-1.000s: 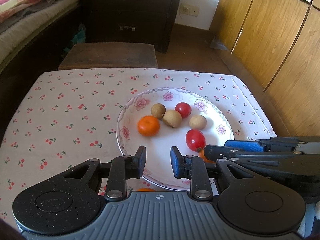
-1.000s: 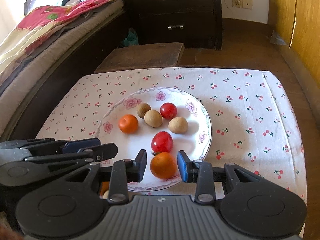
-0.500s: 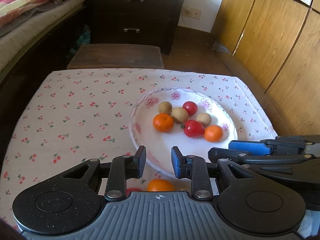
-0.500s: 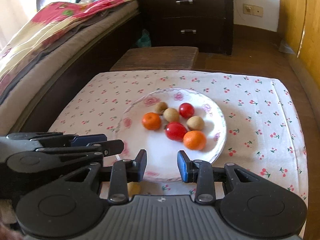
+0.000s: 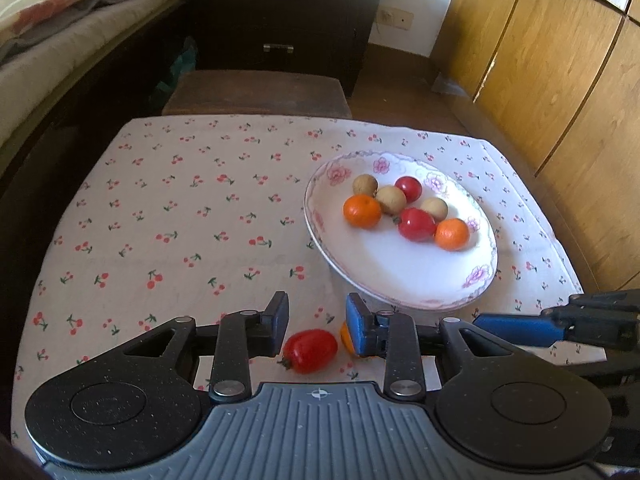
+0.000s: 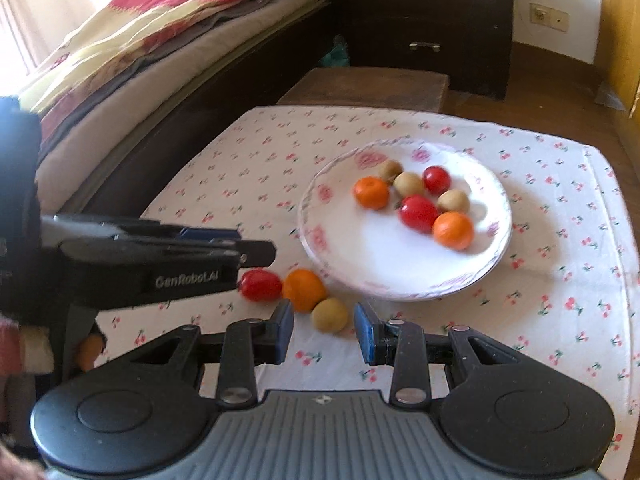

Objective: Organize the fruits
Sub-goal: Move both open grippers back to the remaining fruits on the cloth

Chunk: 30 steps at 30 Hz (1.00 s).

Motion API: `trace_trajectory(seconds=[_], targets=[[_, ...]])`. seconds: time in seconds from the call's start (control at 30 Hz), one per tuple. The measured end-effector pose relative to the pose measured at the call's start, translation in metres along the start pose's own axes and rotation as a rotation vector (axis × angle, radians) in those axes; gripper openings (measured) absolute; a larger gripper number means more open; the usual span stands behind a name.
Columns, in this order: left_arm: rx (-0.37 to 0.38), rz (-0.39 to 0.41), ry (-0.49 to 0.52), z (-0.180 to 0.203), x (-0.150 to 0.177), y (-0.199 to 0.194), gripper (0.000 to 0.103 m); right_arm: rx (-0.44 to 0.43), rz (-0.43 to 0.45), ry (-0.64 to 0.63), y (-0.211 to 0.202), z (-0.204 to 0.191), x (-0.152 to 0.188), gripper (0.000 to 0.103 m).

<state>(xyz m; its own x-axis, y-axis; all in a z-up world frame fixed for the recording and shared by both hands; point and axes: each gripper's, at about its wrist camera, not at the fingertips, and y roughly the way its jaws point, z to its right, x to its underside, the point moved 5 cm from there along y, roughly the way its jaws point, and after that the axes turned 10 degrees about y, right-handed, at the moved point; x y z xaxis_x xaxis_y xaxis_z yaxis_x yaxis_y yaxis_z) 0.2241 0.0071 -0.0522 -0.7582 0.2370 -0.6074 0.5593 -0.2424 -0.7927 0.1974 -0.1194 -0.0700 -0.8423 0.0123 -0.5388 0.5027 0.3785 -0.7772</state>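
Down at the bottom of the left wrist view, the left tongs (image 5: 316, 326) have their jaws opening, with a red tomato (image 5: 309, 350) lying on the cloth between them; the pads do not press it. An orange (image 5: 345, 338) peeks out just behind the right blue pad, touching or nearly touching the tomato.

In the right wrist view, the right tongs (image 6: 324, 330) stand a little apart and grip nothing; a small brown fruit (image 6: 330, 315) lies on the cloth just beyond the gap. It sits beside the orange (image 6: 303, 289), which sits beside the tomato (image 6: 260, 285), all three in a row at the lower left of the plate.

The plate (image 5: 384, 276), white with pink flowers on its rim, sits right of centre in both views on a cherry-print tablecloth (image 5: 160, 220). It holds two oranges, two tomatoes and three brown fruits, bunched together in its far half.

A dark stool (image 5: 256, 92) stands past the table's far edge, at upper centre.
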Motion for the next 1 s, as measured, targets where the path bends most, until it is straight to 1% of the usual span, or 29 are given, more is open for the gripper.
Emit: trace_trajectory(seconds=[0.13, 0.33, 0.4, 0.5, 0.63, 0.77, 0.93, 1.0], targets=[[0.014, -0.012, 0.014, -0.004, 0.007, 0.001, 0.041, 0.005, -0.027, -0.029, 0.014, -0.002, 0.009, 0.035], [0.023, -0.021, 0.005, -0.015, 0.013, -0.001, 0.042, 0.009, -0.033, -0.087, 0.033, -0.003, 0.015, 0.035], [0.033, -0.017, 0.006, -0.016, 0.013, -0.002, 0.043, 0.0, -0.026, -0.101, 0.037, -0.004, 0.016, 0.035], [0.041, -0.018, 0.019, -0.015, 0.014, -0.002, 0.044, 0.015, -0.004, -0.133, 0.041, -0.006, 0.014, 0.036], [0.049, -0.03, 0.037, -0.015, 0.017, 0.001, 0.044, 0.023, 0.0, -0.117, 0.045, -0.003, 0.01, 0.036], [0.059, -0.04, 0.048, -0.013, 0.018, 0.006, 0.045, 0.035, -0.019, -0.13, 0.053, -0.002, 0.014, 0.035], [0.08, -0.047, 0.07, -0.006, 0.019, 0.012, 0.046, 0.05, -0.007, -0.154, 0.057, -0.003, 0.012, 0.035], [0.087, -0.047, 0.073, -0.005, 0.018, 0.014, 0.046, 0.055, -0.009, -0.155, 0.057, -0.003, 0.012, 0.033]])
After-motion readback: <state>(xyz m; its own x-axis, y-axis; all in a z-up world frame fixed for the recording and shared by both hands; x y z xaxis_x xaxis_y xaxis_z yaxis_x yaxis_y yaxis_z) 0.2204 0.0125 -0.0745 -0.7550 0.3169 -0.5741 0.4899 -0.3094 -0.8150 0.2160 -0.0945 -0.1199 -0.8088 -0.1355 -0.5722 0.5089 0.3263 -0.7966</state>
